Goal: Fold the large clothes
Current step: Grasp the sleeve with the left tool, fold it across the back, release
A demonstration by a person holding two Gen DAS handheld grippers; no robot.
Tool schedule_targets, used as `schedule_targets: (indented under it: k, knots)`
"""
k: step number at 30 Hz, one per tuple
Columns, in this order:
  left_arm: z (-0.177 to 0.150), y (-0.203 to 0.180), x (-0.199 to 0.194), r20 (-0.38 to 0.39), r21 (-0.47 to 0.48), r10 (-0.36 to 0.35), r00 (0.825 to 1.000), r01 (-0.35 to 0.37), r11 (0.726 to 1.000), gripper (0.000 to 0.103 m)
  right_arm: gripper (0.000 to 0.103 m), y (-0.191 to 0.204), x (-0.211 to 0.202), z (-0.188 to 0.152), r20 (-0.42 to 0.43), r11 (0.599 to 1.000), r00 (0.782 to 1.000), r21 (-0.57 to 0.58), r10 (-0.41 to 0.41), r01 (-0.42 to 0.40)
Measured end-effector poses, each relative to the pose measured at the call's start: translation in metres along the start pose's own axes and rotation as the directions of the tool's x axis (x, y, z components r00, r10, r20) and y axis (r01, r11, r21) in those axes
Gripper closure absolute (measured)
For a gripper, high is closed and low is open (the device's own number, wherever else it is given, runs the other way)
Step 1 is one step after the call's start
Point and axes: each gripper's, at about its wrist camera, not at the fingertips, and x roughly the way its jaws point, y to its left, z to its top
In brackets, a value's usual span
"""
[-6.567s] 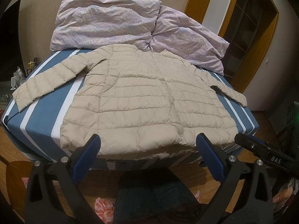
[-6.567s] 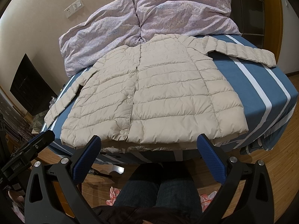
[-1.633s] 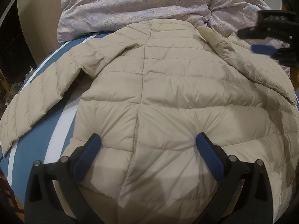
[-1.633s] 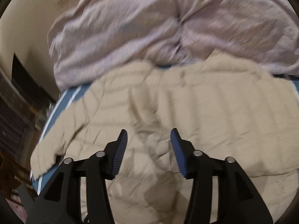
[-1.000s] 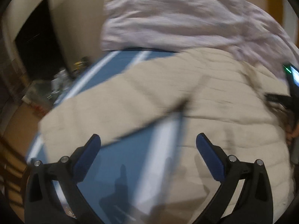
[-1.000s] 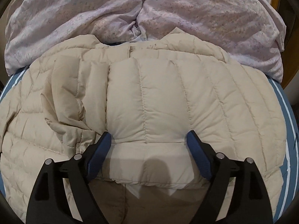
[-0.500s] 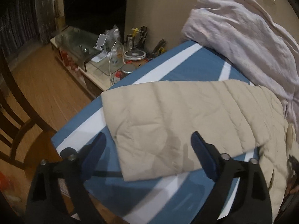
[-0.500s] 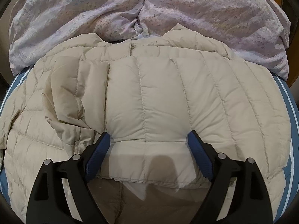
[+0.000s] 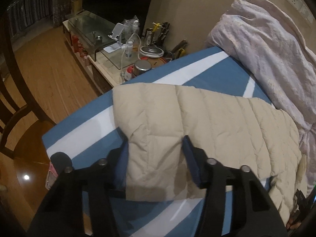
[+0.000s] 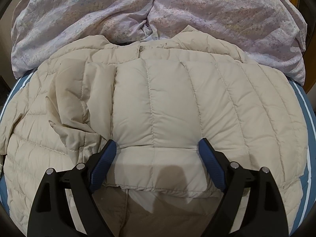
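Both left fingers (image 9: 190,154) nearer sleeve (image 9: 158,122) now

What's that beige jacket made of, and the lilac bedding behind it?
Jacket: looks like thin synthetic shell, perhaps nylon, over puffy filling; stitched channels bulge and carry a faint sheen. Lilac bedding: probably matte woven cotton or a blend; it crumples softly and shows a faint print. Neither fibre can be confirmed by sight.

The right gripper (image 10: 156,152) stands wide open over a beige quilted jacket (image 10: 158,102), blue pads pressing into the folded-over sleeve (image 10: 154,114). The jacket covers the blue striped bed (image 10: 308,118); lilac pillows (image 10: 158,9) lie along its far edge.
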Motion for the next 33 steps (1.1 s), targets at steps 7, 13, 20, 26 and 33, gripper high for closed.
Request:
schedule_targets:
  k: [7,13,20,26,33]
  knots:
    - [0.007,-0.011,0.001,-0.015,0.002,-0.006,1.0,0.006,1.0,0.096,0.016,0.0,-0.001,-0.001,0.0,1.0,1.0,0.0,0.001,-0.001]
    - [0.021,-0.046,-0.023,0.03,0.061,-0.066,0.997,0.065,0.996,0.098,0.016,0.001,-0.001,-0.001,0.0,1.0,1.0,0.0,-0.001,0.001]
    - [0.031,-0.124,-0.06,0.046,0.136,-0.272,0.961,0.264,0.955,0.098,0.015,0.001,-0.002,-0.002,-0.011,1.0,1.0,-0.003,0.007,-0.007]
    - [0.014,-0.219,-0.069,-0.034,0.216,-0.475,0.88,0.47,0.856,0.098,0.015,-0.002,-0.004,0.001,-0.025,1.0,0.999,-0.005,0.025,-0.025]
    - [-0.039,-0.305,-0.076,-0.163,0.312,-0.598,0.785,0.616,0.724,0.098,0.015,-0.012,-0.021,-0.004,-0.012,0.998,0.998,-0.022,0.062,-0.062]
